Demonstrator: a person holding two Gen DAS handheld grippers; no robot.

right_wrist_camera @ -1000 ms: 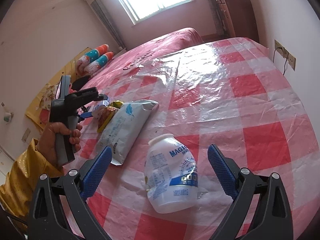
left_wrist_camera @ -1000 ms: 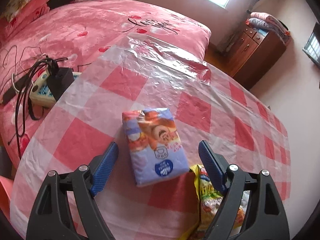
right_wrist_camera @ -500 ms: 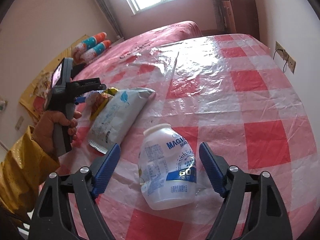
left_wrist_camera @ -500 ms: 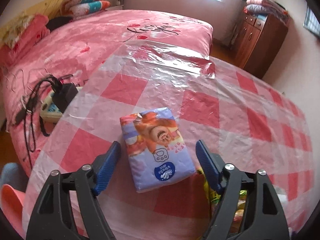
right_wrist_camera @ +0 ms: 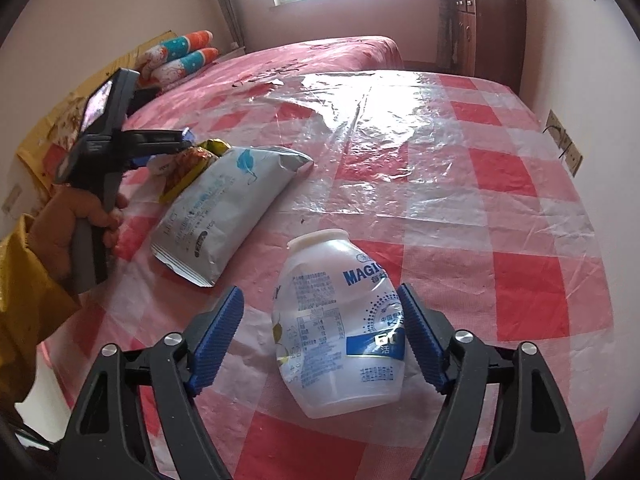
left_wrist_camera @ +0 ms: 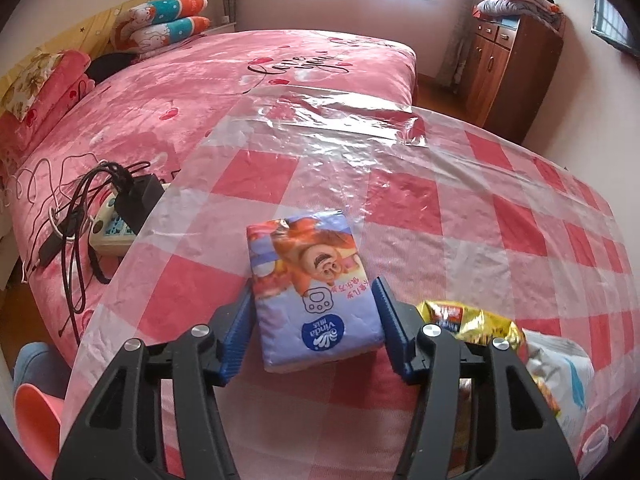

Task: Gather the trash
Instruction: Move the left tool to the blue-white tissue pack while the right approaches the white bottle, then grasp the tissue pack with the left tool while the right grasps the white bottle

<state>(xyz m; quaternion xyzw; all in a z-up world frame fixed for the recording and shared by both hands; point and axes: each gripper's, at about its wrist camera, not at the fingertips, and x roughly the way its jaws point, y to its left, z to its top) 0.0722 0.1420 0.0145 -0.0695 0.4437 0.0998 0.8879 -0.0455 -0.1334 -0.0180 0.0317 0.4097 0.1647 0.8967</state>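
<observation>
Both tongs sit low over the checked plastic cloth on the counter (left_wrist_camera: 400,208), and both have just been closing. Our left tongs (left_wrist_camera: 316,322) straddle the near end of a purple tissue pack (left_wrist_camera: 312,280) that lies flat on the cloth; the blue pads (left_wrist_camera: 240,328) look to be against its two long sides, so we read them as clamped on the pack, though the contact on the right side is hard to make out. Just right of that pad lies a crumpled yellow snack wrapper (left_wrist_camera: 468,320), and beside it a white bag (left_wrist_camera: 560,372).

Our right tongs (right_wrist_camera: 320,336) bracket a white plastic bottle (right_wrist_camera: 340,332) lying on its side, mouth pointing away. The right pad touches the bottle's label, while a clear gap remains between the left pad and the bottle, so these tongs are still apart.

From the right wrist view we see the white bag (right_wrist_camera: 228,208) lying left of the bottle, with the yellow wrapper (right_wrist_camera: 192,164) at its far end, and our left hand (right_wrist_camera: 80,216) in a yellow sleeve gripping its handle. A pink bed (left_wrist_camera: 240,80) stands behind the counter.
</observation>
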